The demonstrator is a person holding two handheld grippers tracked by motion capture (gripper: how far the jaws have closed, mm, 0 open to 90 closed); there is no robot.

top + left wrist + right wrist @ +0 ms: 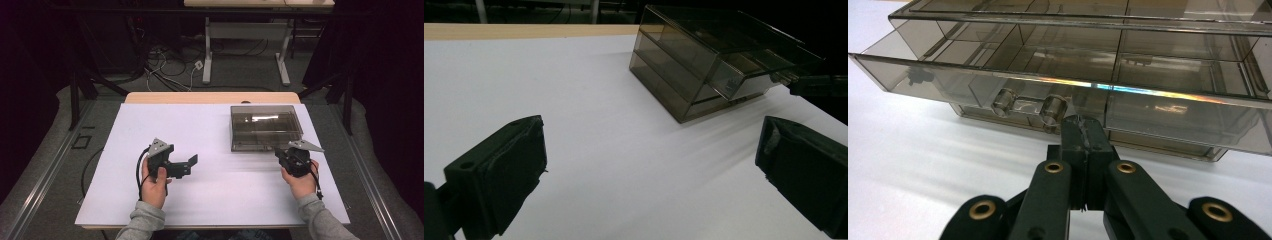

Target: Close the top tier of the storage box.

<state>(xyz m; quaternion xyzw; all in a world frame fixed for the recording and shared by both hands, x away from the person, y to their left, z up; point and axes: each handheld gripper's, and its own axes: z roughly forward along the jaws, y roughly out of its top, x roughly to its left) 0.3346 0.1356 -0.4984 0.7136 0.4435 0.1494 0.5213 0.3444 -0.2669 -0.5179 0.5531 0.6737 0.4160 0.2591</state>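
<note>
A smoky clear drawer box (265, 127) stands on the white table at the right. Its upper drawer (1158, 107) is pulled partly out, also seen as the drawer (749, 70) in the left gripper view. My right gripper (1081, 125) is shut, its tips at the drawer's front, just right of the clear two-peg handle (1028, 106); nothing shows between the jaws. From above, the right gripper (281, 153) sits at the box's near right corner. My left gripper (189, 165) is open over bare table, well left of the box, with nothing between its fingers (509, 170).
The white sheet (210, 190) covers most of the table, whose wooden rim (210, 97) shows at the far edge. Beyond it are a desk frame (245, 45) and cables (165, 65) on the floor.
</note>
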